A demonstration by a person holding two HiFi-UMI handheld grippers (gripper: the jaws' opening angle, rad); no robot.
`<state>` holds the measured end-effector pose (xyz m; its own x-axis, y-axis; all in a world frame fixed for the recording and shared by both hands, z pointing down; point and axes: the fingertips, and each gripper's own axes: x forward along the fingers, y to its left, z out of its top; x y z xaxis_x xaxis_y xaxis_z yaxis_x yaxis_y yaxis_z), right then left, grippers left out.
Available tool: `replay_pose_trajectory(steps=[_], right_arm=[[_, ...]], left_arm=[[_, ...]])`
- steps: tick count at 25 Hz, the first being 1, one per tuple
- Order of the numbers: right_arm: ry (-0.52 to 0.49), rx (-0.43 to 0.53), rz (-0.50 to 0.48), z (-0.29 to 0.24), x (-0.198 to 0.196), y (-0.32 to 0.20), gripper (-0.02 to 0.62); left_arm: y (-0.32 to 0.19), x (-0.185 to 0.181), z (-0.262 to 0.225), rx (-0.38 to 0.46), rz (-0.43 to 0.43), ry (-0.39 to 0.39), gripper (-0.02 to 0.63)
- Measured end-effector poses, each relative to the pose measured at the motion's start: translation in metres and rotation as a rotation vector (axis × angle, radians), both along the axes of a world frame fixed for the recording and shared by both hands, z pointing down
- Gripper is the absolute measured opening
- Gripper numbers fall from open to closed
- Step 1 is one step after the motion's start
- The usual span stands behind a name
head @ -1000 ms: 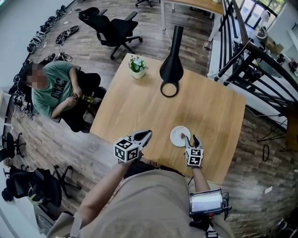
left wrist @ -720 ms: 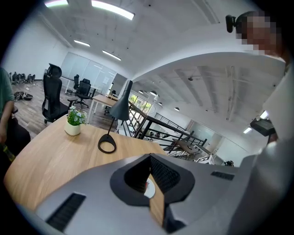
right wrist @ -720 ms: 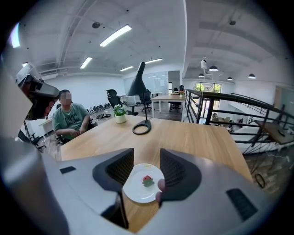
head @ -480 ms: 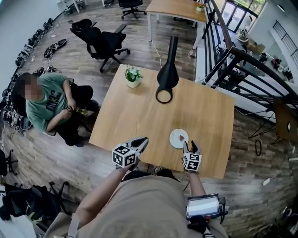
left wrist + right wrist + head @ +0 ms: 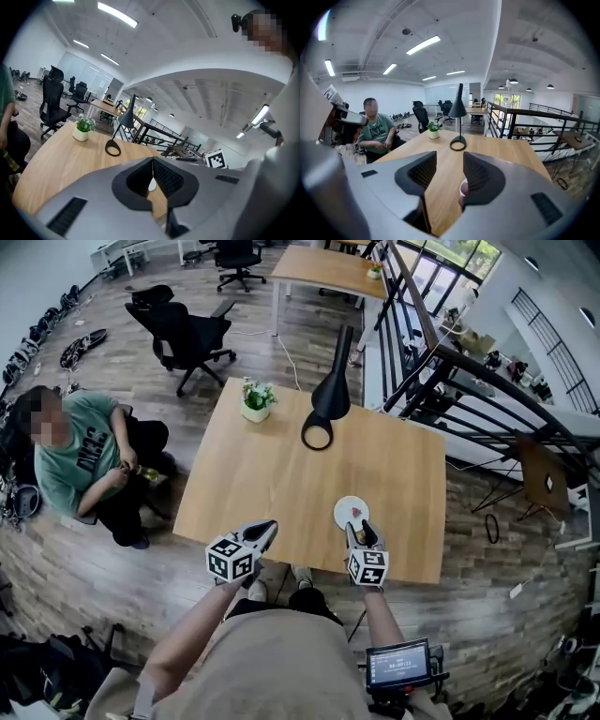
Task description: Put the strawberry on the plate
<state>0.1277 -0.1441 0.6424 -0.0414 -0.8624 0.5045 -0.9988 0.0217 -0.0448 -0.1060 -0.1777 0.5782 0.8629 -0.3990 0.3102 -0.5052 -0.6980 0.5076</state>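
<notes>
Looks done to me: strawberry (image 5: 359,512) sits on the plate (image 5: 343,517), my right claw (image 5: 362,532) spread apart and empty, left claw (image 5: 262,532) pinched together on nothing.

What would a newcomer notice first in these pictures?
The tall black lamp stands at the wooden table's far side, with a small potted plant to its left. Near the front edge, a white plate holds a red strawberry, just ahead of the open right gripper.
</notes>
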Motion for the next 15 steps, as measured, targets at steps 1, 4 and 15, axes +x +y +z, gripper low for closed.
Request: replay_pose_trajectory(steps=[1,4,15], right_arm=[[-0.010,0.013,0.033,-0.008,0.001,0.000,0.179],[-0.036,0.007,0.108,-0.023,-0.007,0.026,0.179],[-0.038,0.004,0.119,-0.021,-0.059,0.136,0.179]], left_arm=[[0.000,-0.005,-0.003,0.011,0.002,0.009,0.002],[0.008,-0.022,-0.004,0.027,0.021,0.023,0.002],[0.056,-0.063,0.021,-0.003,0.078,0.009,0.002]])
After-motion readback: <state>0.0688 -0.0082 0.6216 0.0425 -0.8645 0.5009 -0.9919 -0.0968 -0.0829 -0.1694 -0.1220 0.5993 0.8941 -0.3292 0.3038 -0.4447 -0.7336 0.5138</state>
